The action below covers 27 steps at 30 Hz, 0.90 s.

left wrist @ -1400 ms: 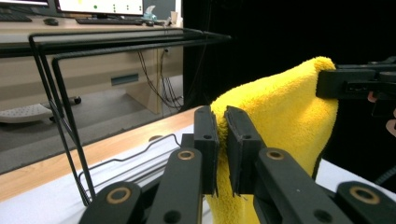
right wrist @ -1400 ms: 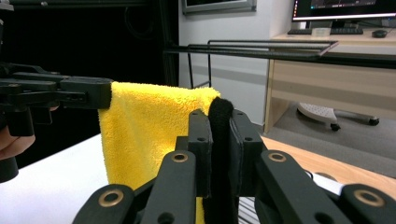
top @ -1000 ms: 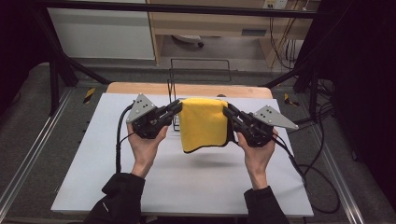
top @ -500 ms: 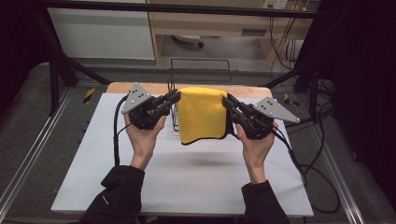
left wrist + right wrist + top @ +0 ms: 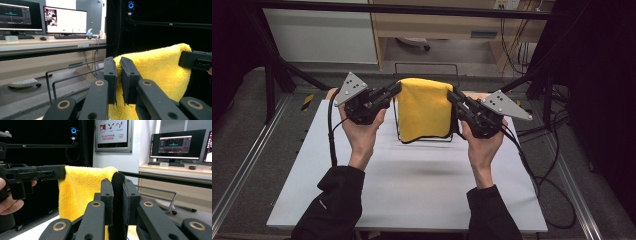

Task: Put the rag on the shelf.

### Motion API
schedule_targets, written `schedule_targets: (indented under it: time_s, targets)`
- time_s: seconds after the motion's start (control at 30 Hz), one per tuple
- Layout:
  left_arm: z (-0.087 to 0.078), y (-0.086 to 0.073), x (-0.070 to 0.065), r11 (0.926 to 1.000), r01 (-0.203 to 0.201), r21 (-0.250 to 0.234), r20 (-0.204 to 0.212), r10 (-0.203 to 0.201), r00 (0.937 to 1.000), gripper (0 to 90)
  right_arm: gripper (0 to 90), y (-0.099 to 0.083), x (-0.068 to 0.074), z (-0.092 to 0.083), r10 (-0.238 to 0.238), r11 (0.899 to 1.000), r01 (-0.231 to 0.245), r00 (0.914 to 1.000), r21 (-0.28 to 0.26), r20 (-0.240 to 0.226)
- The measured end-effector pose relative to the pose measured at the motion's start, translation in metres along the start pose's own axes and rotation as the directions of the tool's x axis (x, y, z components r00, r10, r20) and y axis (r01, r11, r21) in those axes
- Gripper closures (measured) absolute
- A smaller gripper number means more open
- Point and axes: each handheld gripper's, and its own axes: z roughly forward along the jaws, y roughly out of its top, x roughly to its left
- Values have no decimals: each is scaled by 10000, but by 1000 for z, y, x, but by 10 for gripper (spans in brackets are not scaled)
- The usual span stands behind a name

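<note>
A yellow towel (image 5: pixel 424 110) with a dark edge hangs by its top edge, stretched between my two grippers above the white table (image 5: pixel 412 185). My left gripper (image 5: pixel 396 90) is shut on its top left corner; in the left gripper view the jaws (image 5: pixel 118 62) pinch yellow cloth (image 5: pixel 160 67). My right gripper (image 5: pixel 453 95) is shut on the top right corner; in the right gripper view its jaws (image 5: pixel 117 182) clamp the towel's black edge, with the yellow face (image 5: pixel 80 187) hanging to the left. A black wire rack (image 5: pixel 426 65) stands just behind the towel.
The rack's bars (image 5: pixel 70 72) stand at the table's far edge. Black frame posts (image 5: pixel 272 75) rise at both sides. Cables (image 5: pixel 537 170) trail off the table's right edge. Beyond the table is a desk with monitors (image 5: pixel 65 21).
Both hands have risen and moved toward the far side, carrying the towel up with them. Its lower hem now hangs higher, close in front of the rack.
</note>
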Motion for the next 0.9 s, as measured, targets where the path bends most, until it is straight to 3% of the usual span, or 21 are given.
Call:
schedule_targets:
  time_s: [0.9]
  targets:
    - [7,46,9,9950,-215,-977,-145,202,9997,834,813,47,-1,20,-462,9954,485,9985,-825,297]
